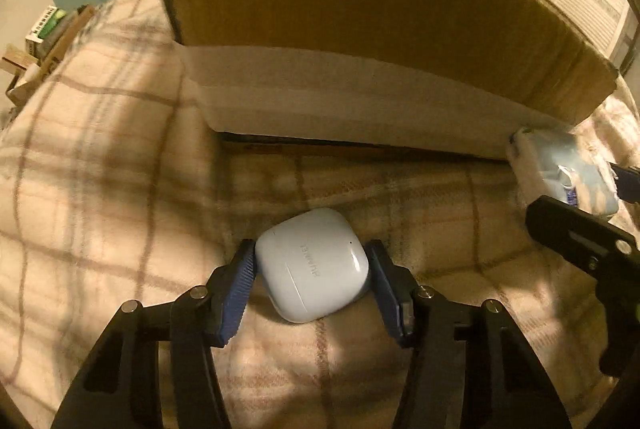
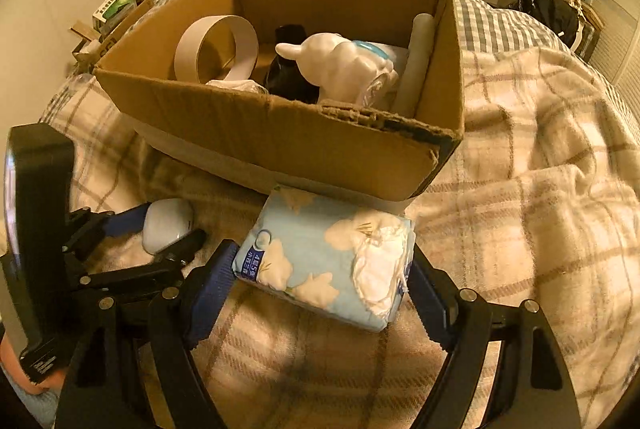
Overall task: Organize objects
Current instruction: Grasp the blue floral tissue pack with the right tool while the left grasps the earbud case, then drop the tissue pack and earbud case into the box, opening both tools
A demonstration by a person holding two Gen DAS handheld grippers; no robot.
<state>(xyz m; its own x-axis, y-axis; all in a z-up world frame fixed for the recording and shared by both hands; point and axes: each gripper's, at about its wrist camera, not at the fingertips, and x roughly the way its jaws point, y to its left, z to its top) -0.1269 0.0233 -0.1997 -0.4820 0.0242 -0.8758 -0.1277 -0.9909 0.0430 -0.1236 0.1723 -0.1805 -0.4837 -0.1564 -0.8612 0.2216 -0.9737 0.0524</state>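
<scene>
Left gripper [image 1: 311,267]: pinching earbud case [image 1: 314,265], likely bound for the far cardboard box [image 2: 280,133].
Right gripper [image 2: 324,265]: clamping tissue pack [image 2: 332,253], likewise.

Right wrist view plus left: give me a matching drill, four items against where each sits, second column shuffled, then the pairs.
Items:
1. earbud case
2. tissue pack
3. cardboard ring
4. white figurine

Places:
A. left part of the cardboard box, standing on edge
B. between the left tongs, on the plaid blanket
C. middle of the box, beside a dark object
D. between the right tongs, just in front of the box

Pairs: 1-B, 2-D, 3-A, 4-C
</scene>
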